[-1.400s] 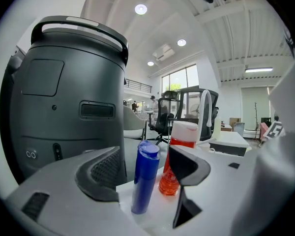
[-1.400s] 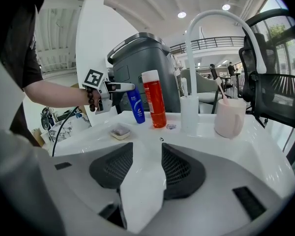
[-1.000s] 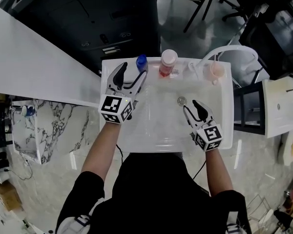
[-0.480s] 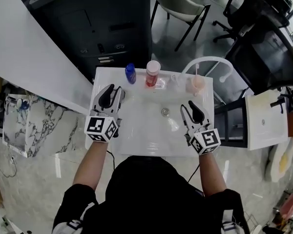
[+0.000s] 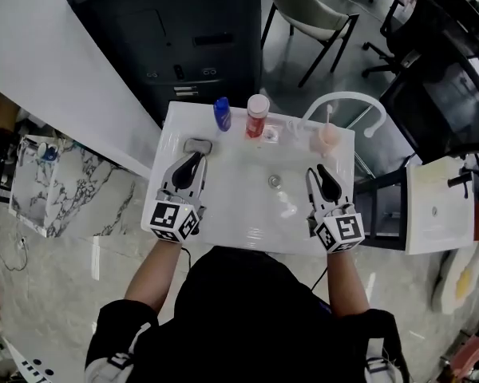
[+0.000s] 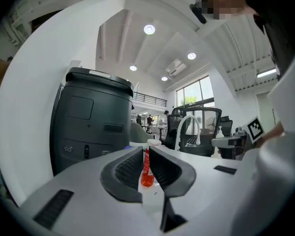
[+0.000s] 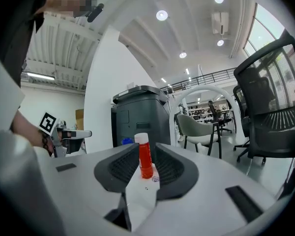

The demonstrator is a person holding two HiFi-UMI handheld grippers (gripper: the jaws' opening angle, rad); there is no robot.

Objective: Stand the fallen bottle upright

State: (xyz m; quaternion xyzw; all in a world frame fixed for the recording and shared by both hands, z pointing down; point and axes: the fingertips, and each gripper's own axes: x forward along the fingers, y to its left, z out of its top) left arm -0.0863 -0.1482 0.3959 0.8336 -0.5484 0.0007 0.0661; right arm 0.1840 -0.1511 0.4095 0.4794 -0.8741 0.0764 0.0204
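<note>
The white basin (image 5: 239, 218) lies open across its middle, with the left gripper (image 5: 192, 159) and the right gripper (image 5: 322, 172) each near a side rim; the red bottle (image 5: 257, 116) stands upright at the back rim, just beside a blue bottle (image 5: 222, 113); the left jaws are drawn together on nothing; the right jaws are narrow and closing, nothing between them; a small grey thing (image 5: 197, 145) ahead of the left gripper is hard to make out; a curved faucet (image 5: 359, 106) rises at the back right, a dark cabinet (image 5: 191, 38) stands behind.
</note>
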